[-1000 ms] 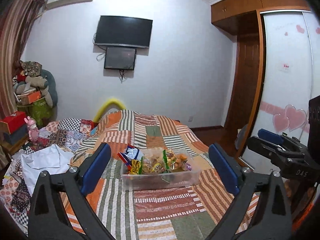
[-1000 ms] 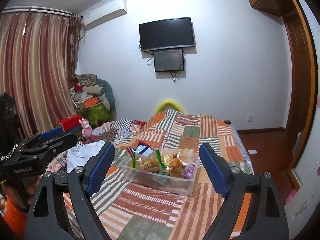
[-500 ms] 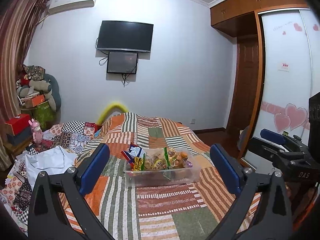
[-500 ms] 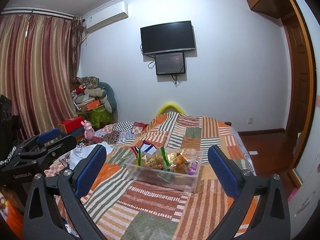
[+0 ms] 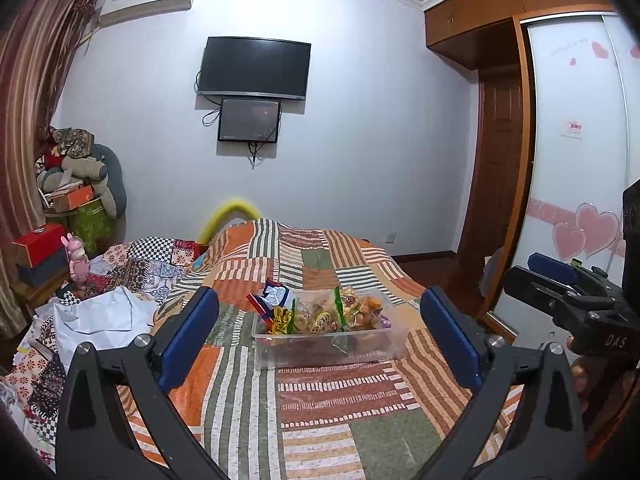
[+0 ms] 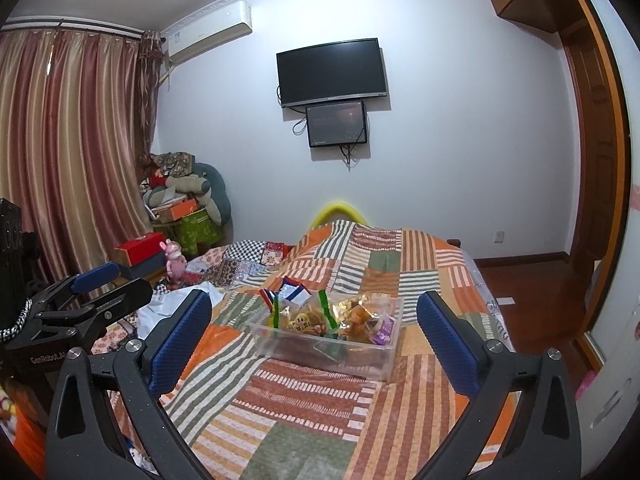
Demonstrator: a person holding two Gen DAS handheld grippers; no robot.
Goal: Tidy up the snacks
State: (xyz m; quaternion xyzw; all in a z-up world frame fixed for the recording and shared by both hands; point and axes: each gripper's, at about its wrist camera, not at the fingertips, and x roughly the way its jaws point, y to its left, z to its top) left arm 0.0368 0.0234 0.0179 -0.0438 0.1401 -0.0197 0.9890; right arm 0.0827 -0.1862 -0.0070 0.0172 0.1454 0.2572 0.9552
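A clear plastic box (image 5: pixel 332 347) full of snack packets (image 5: pixel 318 314) stands on the patchwork bedspread (image 5: pixel 320 412); it also shows in the right wrist view (image 6: pixel 324 350), with the packets (image 6: pixel 308 316) poking above its rim. My left gripper (image 5: pixel 320 336) is open and empty, held above the bed short of the box. My right gripper (image 6: pixel 314 336) is open and empty too, at a similar distance. Each gripper shows in the other's view: the right one (image 5: pixel 560 280) at the right edge, the left one (image 6: pixel 100 284) at the left edge.
A white cloth (image 5: pixel 100 316) and patterned bedding lie on the bed's left side. A pink toy (image 5: pixel 78 258), red box (image 5: pixel 36 242) and piled cushions stand at the far left. A wardrobe with heart stickers (image 5: pixel 576 200) is at the right. A TV (image 5: pixel 254 68) hangs on the far wall.
Both grippers have drawn back and risen a little, so the box sits lower and farther in view. Both stay open.
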